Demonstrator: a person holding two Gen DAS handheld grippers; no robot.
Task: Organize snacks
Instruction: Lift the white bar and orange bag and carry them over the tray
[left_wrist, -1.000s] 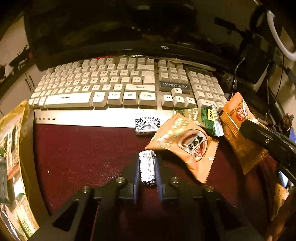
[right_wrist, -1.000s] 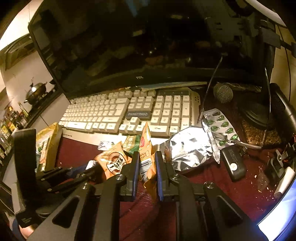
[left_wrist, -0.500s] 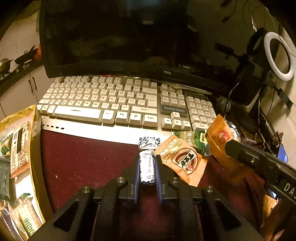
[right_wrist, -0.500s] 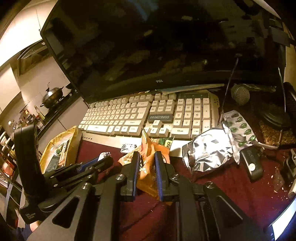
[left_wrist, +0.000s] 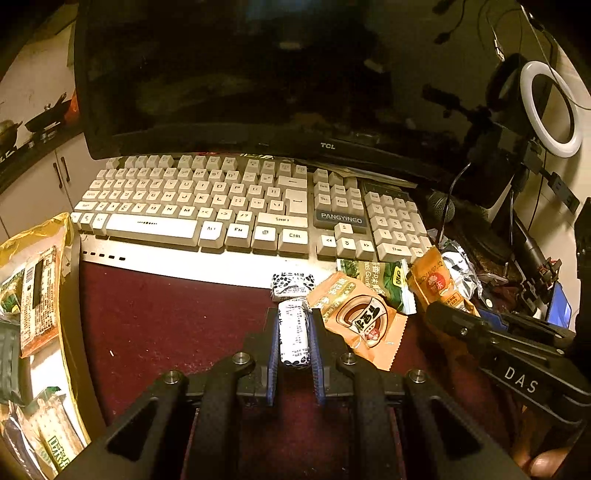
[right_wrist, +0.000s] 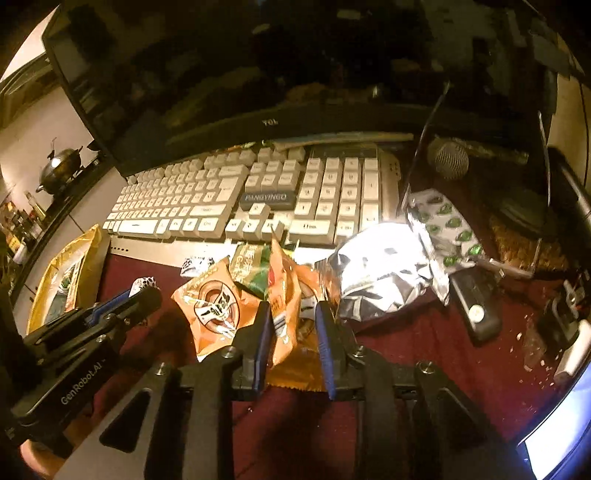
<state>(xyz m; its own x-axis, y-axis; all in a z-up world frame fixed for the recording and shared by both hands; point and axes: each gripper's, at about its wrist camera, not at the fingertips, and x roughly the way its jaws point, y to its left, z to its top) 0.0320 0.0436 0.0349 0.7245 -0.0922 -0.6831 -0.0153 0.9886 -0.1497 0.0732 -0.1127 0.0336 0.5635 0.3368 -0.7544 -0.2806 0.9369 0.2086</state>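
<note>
- The small white candy, light and firm in its slippery wrapper, sits clamped lengthwise in the left claw above the red counter.
- The orange snack packet, soft and crinkly, stands between the right claw's jaws, which have just been opening; only the left pad touches it.
- Judged best gripped mid-body.

The yellow snack bag, left of the keyboard, ran off the frame's left edge, its printing too blurred to read. Right of the keyboard, the green packet lay partly under the orange packet. The keyboard's rear row sat hidden beneath the monitor
</note>
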